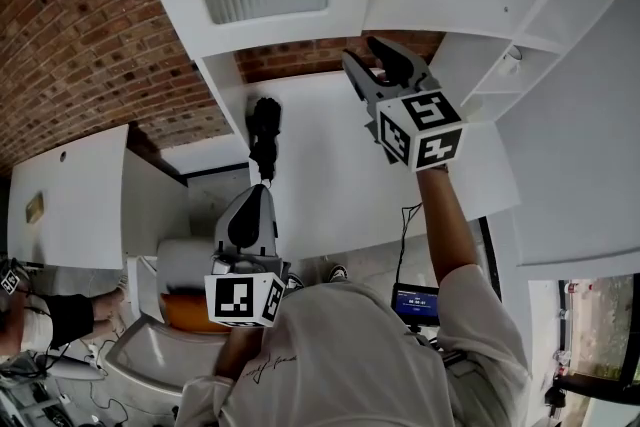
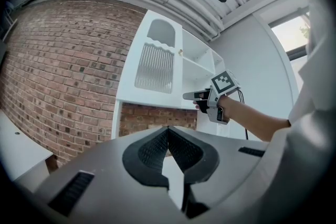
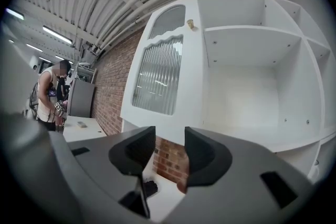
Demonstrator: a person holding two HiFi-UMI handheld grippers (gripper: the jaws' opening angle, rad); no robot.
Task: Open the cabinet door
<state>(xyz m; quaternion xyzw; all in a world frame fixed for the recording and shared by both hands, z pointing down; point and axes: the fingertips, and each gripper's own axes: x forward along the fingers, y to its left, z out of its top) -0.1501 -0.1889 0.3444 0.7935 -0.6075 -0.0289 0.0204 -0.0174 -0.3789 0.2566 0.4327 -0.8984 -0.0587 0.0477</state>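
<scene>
Door [image 3: 163, 68] is swung wide open, sitting at about 11 o'clock from the right gripper [image 3: 169, 139]. That one's jaws are apart with nothing between them. Left gripper [image 2: 168, 136] is pinched together, empty.

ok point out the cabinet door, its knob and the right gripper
cabinet door [image 3: 157, 73], right gripper view, ribbed glass panel
knob [image 3: 190, 23], right gripper view, round head
right gripper [image 3: 169, 136], right gripper view, gap between its open jaws
</scene>
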